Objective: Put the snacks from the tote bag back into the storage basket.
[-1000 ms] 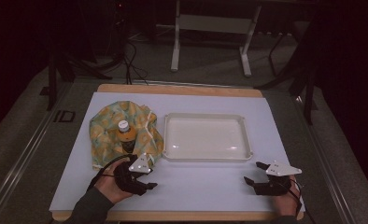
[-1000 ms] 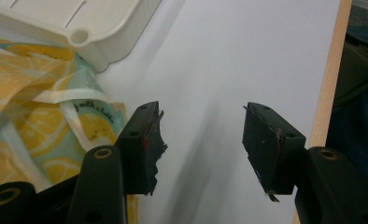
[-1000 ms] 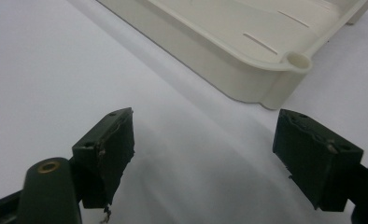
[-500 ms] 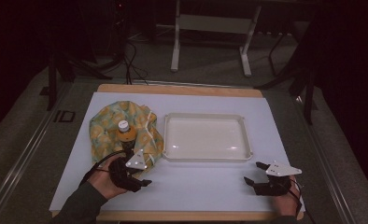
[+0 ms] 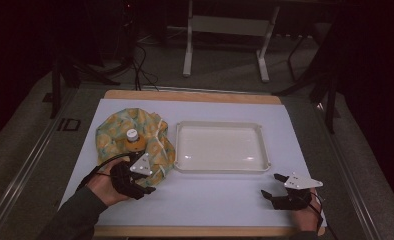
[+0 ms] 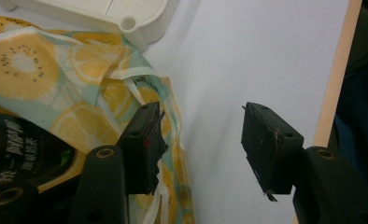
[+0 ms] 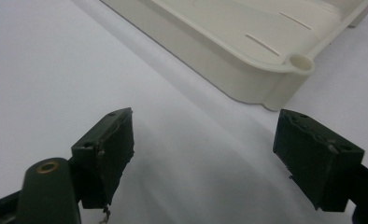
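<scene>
A cloth bag (image 5: 116,134) printed with lemon and kiwi slices lies at the left of the white mat. A bottle (image 5: 132,137) with a white cap and orange neck stands up out of it. My left gripper (image 5: 144,192) is at the bag's front edge, open. In the left gripper view its left jaw rests over the bag's (image 6: 56,84) hem, its right jaw is over bare mat, and nothing lies between the gripper's (image 6: 203,112) fingers. A dark printed label (image 6: 18,149) shows beside the cloth. My right gripper (image 5: 271,184) stands open near the front right, empty (image 7: 205,119).
A shallow white tray (image 5: 220,147) lies in the middle of the mat, right of the bag; its corner (image 7: 294,63) is just beyond my right gripper. The tray's other front corner (image 6: 126,21) touches the bag. The wooden table edge (image 6: 334,93) runs close by.
My left gripper has shifted slightly left along the bag's front edge and turned a little. The right gripper has stayed put.
</scene>
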A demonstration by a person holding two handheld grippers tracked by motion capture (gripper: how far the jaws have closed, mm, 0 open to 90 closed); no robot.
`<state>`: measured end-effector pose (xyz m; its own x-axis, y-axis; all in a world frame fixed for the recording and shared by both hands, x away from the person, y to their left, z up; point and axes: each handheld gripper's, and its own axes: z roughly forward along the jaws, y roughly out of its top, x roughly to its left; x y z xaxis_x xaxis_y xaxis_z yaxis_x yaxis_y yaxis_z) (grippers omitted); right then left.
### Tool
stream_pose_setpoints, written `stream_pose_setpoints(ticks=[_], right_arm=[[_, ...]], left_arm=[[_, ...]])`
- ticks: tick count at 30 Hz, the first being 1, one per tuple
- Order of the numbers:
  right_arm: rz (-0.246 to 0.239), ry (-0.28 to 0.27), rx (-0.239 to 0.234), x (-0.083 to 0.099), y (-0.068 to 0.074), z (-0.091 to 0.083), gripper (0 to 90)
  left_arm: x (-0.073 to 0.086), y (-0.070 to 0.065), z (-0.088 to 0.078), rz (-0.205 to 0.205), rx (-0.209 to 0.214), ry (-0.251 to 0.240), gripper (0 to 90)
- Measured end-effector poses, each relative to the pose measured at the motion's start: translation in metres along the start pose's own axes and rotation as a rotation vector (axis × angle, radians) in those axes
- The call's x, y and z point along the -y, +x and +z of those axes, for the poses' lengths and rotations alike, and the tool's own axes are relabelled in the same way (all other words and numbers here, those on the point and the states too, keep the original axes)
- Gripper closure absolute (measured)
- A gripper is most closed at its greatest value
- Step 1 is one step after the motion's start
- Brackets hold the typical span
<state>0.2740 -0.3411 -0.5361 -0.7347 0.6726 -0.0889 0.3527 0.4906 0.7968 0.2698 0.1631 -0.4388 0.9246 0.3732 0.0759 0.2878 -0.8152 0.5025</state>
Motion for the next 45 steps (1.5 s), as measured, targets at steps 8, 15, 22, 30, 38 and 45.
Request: stream_pose_setpoints(ticks=[8, 15, 22, 30, 38, 45], right_arm=[[-0.003, -0.004, -0.005, 0.0, 0.0, 0.0, 19.4], [-0.01, -0.005, -0.012, 0.0, 0.0, 0.0, 18.8], [-0.009, -0.007, -0.014, 0.0, 0.0, 0.0, 18.7], [-0.009, -0.008, -0.015, 0.0, 0.0, 0.0, 18.7], [-0.007, -0.011, -0.015, 0.0, 0.0, -0.001, 18.5], [-0.006, -0.011, -0.015, 0.0, 0.0, -0.001, 18.5]], left_arm=[[-0.001, 0.009, -0.009, -0.001, -0.014, 0.016, 48.5], [0.0, 0.017, -0.016, -0.005, -0.025, 0.03, 49.1], [0.002, 0.025, -0.022, -0.03, -0.036, 0.022, 48.3], [0.002, 0.032, -0.03, -0.035, -0.043, 0.043, 48.5], [0.005, 0.04, -0.038, -0.052, -0.051, 0.047, 49.0], [0.005, 0.049, -0.045, -0.065, -0.061, 0.051, 48.7]])
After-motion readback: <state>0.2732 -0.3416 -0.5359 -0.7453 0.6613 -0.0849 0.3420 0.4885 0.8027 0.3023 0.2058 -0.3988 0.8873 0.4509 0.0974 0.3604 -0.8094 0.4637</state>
